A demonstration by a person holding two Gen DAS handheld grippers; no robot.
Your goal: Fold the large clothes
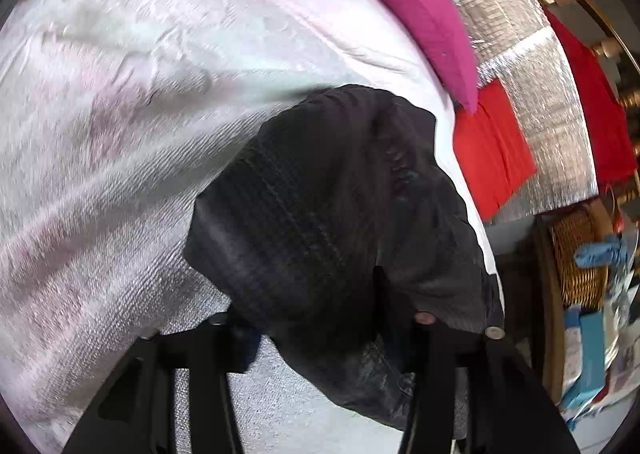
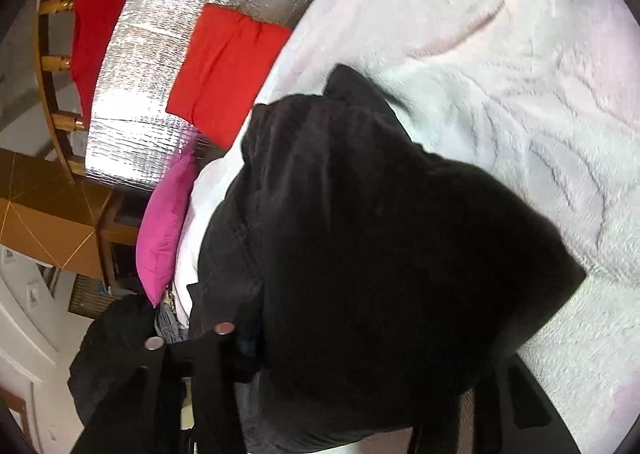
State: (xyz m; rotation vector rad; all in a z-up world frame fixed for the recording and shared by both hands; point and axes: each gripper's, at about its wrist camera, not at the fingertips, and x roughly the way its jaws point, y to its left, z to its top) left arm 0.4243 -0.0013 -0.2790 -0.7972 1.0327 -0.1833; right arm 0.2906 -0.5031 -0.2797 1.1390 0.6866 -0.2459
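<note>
A large black garment (image 1: 328, 214) hangs bunched between the fingers of my left gripper (image 1: 320, 330), above a pale pink fluffy bedspread (image 1: 120, 134). The left gripper is shut on the cloth; its fingertips are hidden under the fabric. In the right wrist view the same black garment (image 2: 380, 246) drapes over my right gripper (image 2: 340, 354), which is shut on it, the jaws buried in cloth. The bedspread (image 2: 500, 54) lies behind it.
A magenta pillow (image 1: 420, 14) and a red cushion (image 1: 492, 158) lie at the bed's edge against a silver foil sheet (image 1: 520, 54). A wicker basket (image 1: 576, 254) and boxes stand at the right. Red cloth hangs on a wooden rail (image 2: 52, 62).
</note>
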